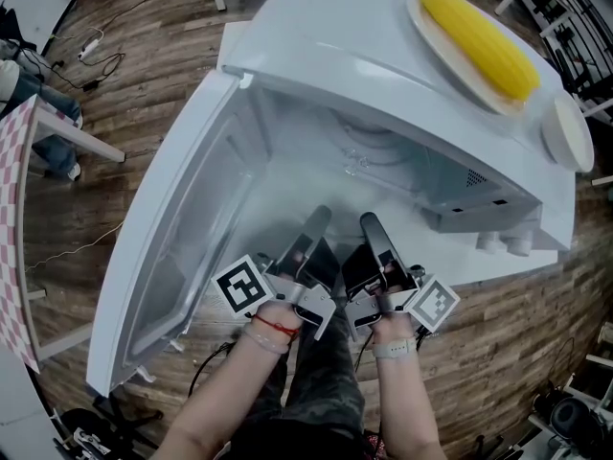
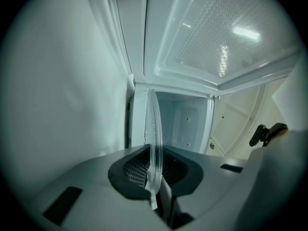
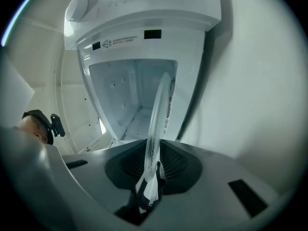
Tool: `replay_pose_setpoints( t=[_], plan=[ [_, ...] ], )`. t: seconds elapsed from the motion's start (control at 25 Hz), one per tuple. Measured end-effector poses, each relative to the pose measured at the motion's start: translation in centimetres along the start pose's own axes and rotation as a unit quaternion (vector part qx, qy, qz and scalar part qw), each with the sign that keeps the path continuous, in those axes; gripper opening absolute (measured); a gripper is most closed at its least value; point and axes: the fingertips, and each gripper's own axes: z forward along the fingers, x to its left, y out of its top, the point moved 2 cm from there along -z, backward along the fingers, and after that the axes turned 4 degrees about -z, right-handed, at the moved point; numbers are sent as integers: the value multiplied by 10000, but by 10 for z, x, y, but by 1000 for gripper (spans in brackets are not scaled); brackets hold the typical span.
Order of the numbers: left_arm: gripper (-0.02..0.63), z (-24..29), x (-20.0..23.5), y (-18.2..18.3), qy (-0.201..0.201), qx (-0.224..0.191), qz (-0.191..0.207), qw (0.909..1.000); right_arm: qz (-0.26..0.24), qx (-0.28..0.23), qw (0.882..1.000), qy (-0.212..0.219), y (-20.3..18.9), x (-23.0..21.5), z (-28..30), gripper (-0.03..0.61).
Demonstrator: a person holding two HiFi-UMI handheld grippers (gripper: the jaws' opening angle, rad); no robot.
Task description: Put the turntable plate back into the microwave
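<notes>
- The left gripper (image 2: pixel 155 171) has its jaws closed on the rim of the turntable plate (image 2: pixel 154 129), the glass edge-on between the pads.
- The right gripper (image 3: pixel 155 170) has its jaws slightly apart, the same rim loose between them.
- Ahead of both: the microwave (image 1: pixel 383 56) cavity, door (image 1: pixel 163 257) open.
- Behind the jaws, the left hand (image 1: pixel 271 316) and right hand (image 1: pixel 393 326) are side by side, reaching in.

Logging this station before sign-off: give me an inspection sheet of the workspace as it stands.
Surface: wood floor; what the microwave stands on is hidden.
Job's things: microwave door open; glass plate held by its rim at the opening.
Clutter: corn on a dish and a white disc, both on top of the microwave.
Tools: left tool shut on the plate rim; right tool round the rim, jaws seemingly loose.
Cables: power strip and cord on the floor.
Surroundings: checked cloth, table leg.
</notes>
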Motion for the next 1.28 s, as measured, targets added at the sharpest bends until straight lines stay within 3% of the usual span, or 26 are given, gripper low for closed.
replay_pose_setpoints(
  t=[0.4,0.8,0.96,1.28],
  plan=[
    [38,14,9,5,34,38,43,10000,600,-221,9979,-74,8,-15,7,55],
    [38,21,10,3,479,255,590,9968,243,-248,9978,-560,16,-18,11,52],
    [38,23,10,-1,496,434,653,9957,528,-423,9964,-511,21,-19,11,43],
    [40,23,10,-4,360,492,528,9967,311,-335,9977,-503,25,-20,13,44]
  ],
)
